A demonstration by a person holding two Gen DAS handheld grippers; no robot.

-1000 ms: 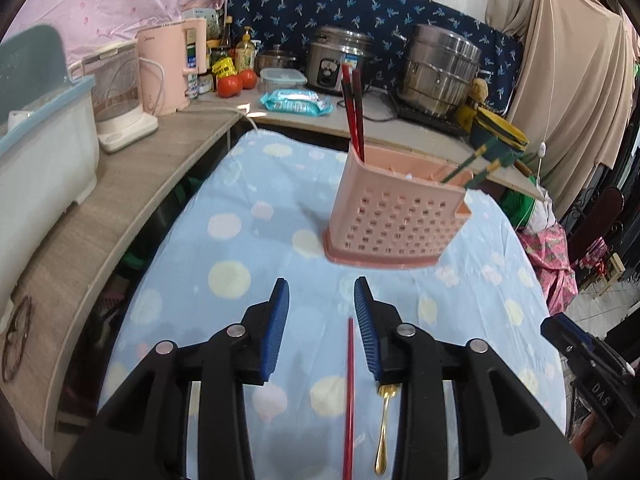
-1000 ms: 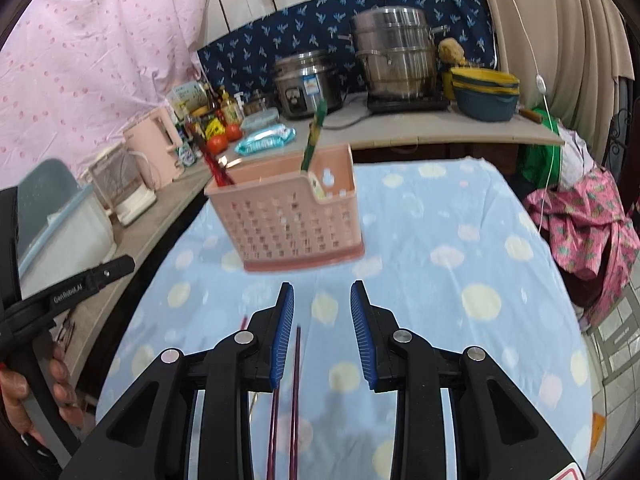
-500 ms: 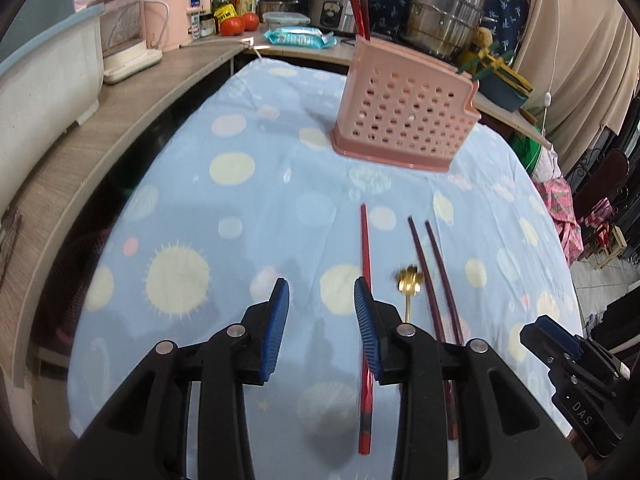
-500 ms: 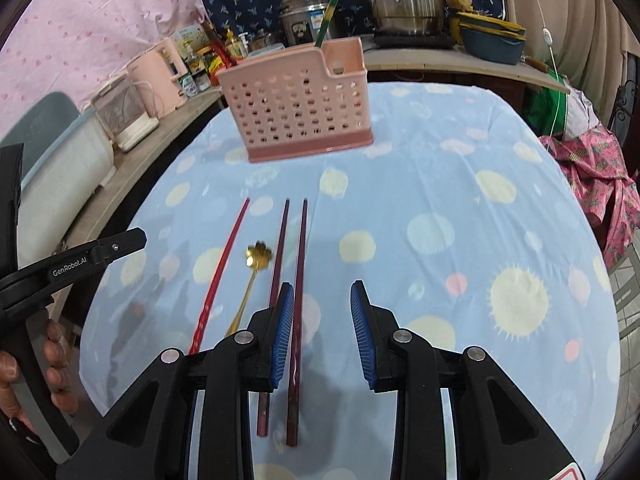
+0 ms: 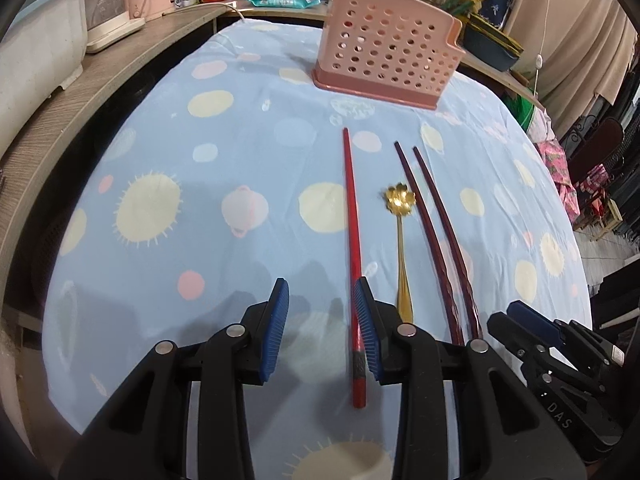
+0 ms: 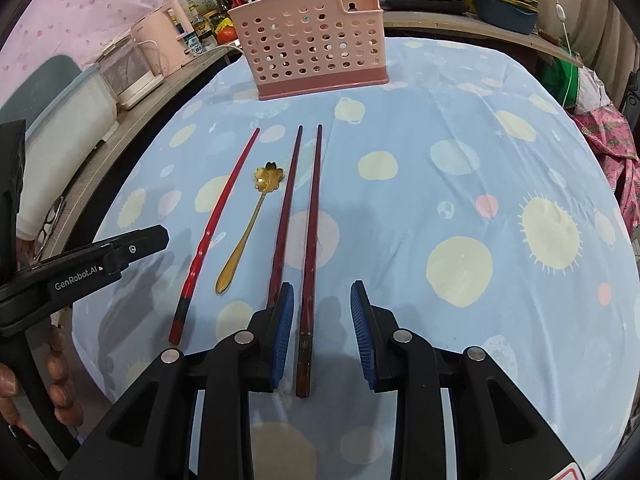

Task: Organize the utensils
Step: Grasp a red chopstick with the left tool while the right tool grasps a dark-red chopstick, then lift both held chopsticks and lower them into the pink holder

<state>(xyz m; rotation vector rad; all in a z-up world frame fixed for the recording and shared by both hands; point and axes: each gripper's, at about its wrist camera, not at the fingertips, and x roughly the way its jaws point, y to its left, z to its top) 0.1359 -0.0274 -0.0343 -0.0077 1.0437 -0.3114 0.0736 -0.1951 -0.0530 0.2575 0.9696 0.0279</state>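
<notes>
Both the left gripper [image 5: 321, 327] and the right gripper [image 6: 322, 330] are spread and hold nothing, so each should center on its chopstick, the red chopstick [image 5: 353, 248] and the dark chopstick [image 6: 311, 240], before closing near the thick end.

Glossy gold metal flower-bowled spoon [image 6: 251, 223]; beside it, lacquered red chopstick [image 6: 216, 232]; beneath, matt blue dotted cloth [image 6: 440, 184].

Both wrist views sit low over the table's near edge, facing its far edge. Left view looks from the left. Shared: pink basket [image 5: 386, 46] [image 6: 310, 44], utensil row.
</notes>
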